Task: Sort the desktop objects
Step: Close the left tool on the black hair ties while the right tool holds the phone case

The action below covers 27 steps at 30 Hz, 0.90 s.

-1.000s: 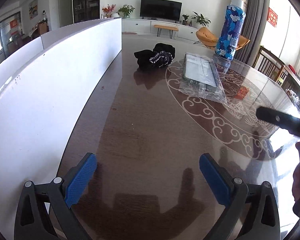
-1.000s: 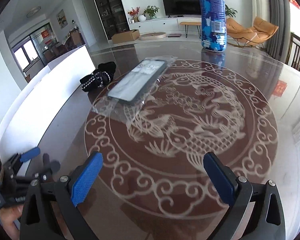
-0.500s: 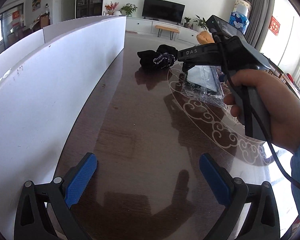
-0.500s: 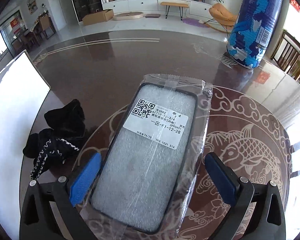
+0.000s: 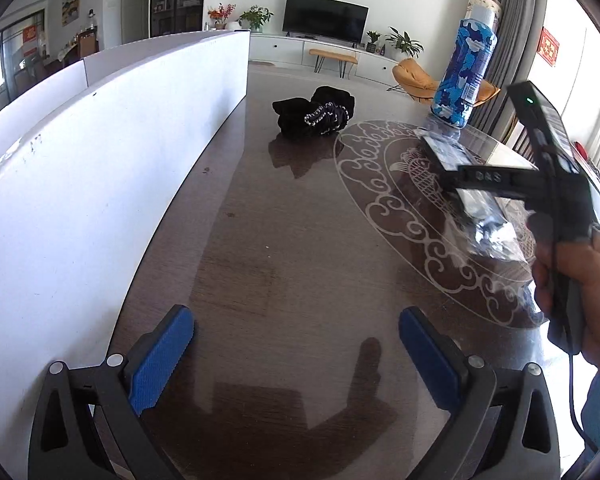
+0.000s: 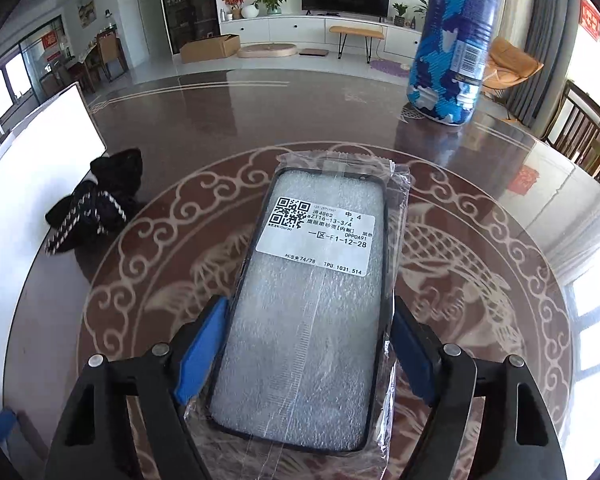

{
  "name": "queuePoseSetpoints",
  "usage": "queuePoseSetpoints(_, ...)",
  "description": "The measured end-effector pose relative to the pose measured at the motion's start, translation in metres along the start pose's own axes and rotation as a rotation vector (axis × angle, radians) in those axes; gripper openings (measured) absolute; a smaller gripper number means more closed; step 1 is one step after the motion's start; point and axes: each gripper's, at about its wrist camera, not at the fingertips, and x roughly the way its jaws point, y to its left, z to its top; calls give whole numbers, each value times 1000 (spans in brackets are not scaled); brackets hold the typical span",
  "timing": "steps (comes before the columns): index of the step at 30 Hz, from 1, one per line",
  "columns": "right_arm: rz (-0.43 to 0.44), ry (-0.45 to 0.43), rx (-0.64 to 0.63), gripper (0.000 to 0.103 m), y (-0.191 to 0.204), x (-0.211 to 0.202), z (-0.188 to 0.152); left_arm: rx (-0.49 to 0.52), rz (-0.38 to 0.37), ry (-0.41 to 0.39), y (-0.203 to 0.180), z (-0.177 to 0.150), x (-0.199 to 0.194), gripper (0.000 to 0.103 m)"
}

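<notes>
Left wrist view: left tongs (image 5: 296, 354) at the bottom of the frame, spread wide, blue pads (image 5: 160, 356) far apart, nothing held between them, only bare dark surface (image 5: 260, 240) underneath. White board (image 5: 100, 160) along the left side of the frame, standing on edge. Black bundle of cloth with a white-flecked cord (image 5: 315, 116) at upper centre, lying on the surface near the far end of the board. Blue patterned bottle (image 5: 464, 80) upright at upper right. Bagged phone case (image 5: 448, 152) at centre right, partly hidden behind the black body of the right-hand tool (image 5: 540, 168), gripped by the right hand (image 5: 572, 280) at the right edge. White carved ornament with a fish (image 5: 412, 200) on the surface under the case.

Right wrist view: right tongs (image 6: 308, 344) at the bottom, closed in on the phone case (image 6: 316, 312), one blue pad (image 6: 200, 352) against each long side of its near half. Case in a clear plastic bag, white label with a QR code on its upper half, lying lengthwise from lower centre to mid-frame; whether lifted off the surface (image 6: 260, 112) or resting on it, cannot tell. Black cloth bundle (image 6: 96, 204) at mid-left, beside the white board (image 6: 40, 152). Blue bottle (image 6: 452, 48) upright at upper right, well apart from the case. Fish ornament (image 6: 460, 248) circling the case.
</notes>
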Motion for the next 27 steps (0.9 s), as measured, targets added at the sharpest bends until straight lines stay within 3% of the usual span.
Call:
queuePoseSetpoints(7, -8, -39, 26, 80, -69, -62, -92, 90, 99, 55, -18, 3, 12, 103)
queuePoseSetpoints(10, 1, -49, 24, 80, -70, -79, -112, 142, 47, 113, -28, 27, 25, 103)
queuePoseSetpoints(15, 21, -49, 11, 82, -68, -84, -118, 251, 121, 56, -45, 110, 38, 103)
queuePoseSetpoints(18, 14, -47, 5, 82, -67, -85, -121, 296, 135, 80, -49, 149, 61, 103)
queuePoseSetpoints(20, 14, -47, 6, 82, -66, -85, -121, 337, 121, 98, -53, 162, 78, 103)
queuePoseSetpoints(27, 16, -46, 6, 83, -66, -85, -121, 443, 218, 122, -59, 175, 135, 103)
